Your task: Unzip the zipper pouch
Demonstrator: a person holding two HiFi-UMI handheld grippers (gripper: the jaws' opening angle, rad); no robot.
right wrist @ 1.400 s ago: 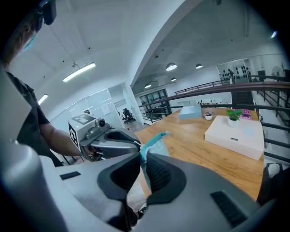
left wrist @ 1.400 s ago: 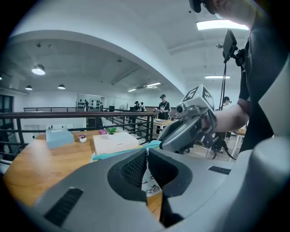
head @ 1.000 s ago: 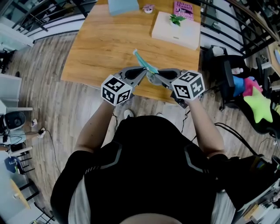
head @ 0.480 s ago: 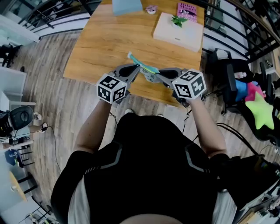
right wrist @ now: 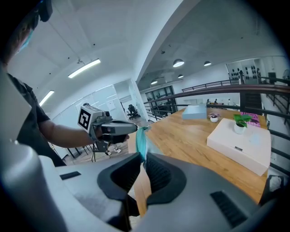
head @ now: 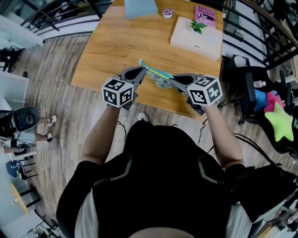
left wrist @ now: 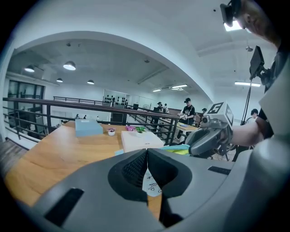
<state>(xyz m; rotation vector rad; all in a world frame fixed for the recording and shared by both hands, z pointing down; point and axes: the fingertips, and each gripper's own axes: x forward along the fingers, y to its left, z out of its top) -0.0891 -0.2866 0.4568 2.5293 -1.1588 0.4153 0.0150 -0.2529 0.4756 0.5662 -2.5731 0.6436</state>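
The teal and yellow zipper pouch (head: 157, 73) hangs in the air over the near edge of the wooden table (head: 116, 44), stretched between both grippers. My left gripper (head: 141, 70) is shut on the pouch's left end; in the left gripper view its jaws (left wrist: 147, 159) meet tightly, and a white tag (left wrist: 152, 186) hangs below them. My right gripper (head: 170, 80) is shut on the right end. In the right gripper view the teal fabric (right wrist: 141, 139) rises out of its pinched jaws (right wrist: 144, 168), and the left gripper (right wrist: 113, 128) shows beyond it.
At the table's far side stand a white box with a small plant (head: 198, 33), a pink book (head: 205, 12), a light blue box (head: 139, 6) and a small pot (head: 166, 12). A black chair and bright plush toys (head: 278, 122) stand to the right, with a railing behind.
My left gripper has moved left, away from the right one. The pouch now lies drawn out longer and flatter between them. The right gripper has barely shifted.
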